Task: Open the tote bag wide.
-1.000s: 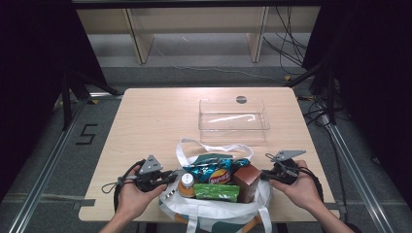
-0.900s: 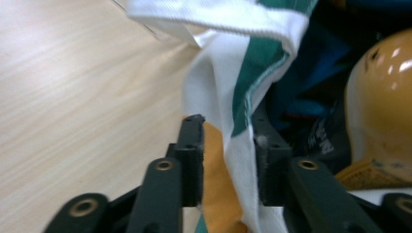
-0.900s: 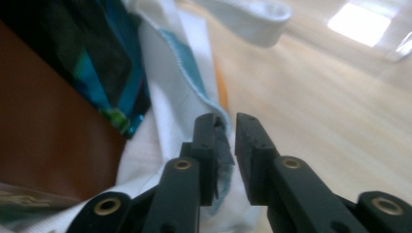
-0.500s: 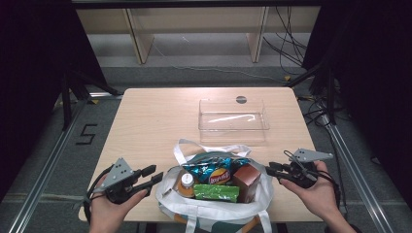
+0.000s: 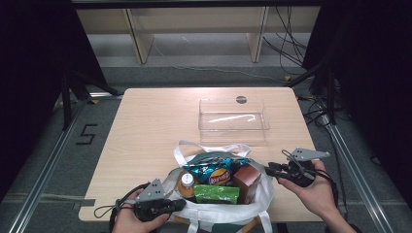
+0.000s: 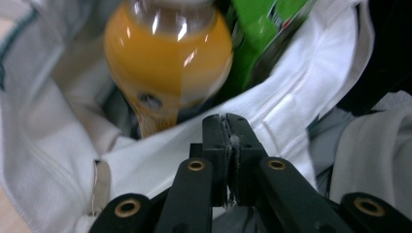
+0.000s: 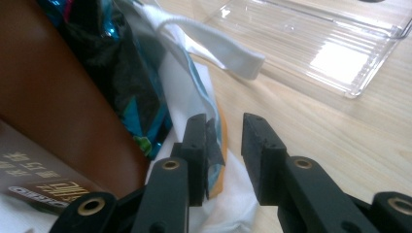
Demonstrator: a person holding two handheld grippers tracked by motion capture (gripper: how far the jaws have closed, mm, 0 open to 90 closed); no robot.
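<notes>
Soft white bag (image 5: 214, 213) of snacks sits at table's (image 5: 145, 121) near edge; L gripper (image 5: 167, 206) fingers pinch its limp rim, R gripper (image 5: 270, 170) fingers slightly apart beside its right edge. Best held by hem.

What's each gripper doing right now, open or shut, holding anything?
Left gripper: shut, pinching the rim of the white fabric tote bag.
Right gripper: open, holding nothing, beside the bag's right edge.
</notes>
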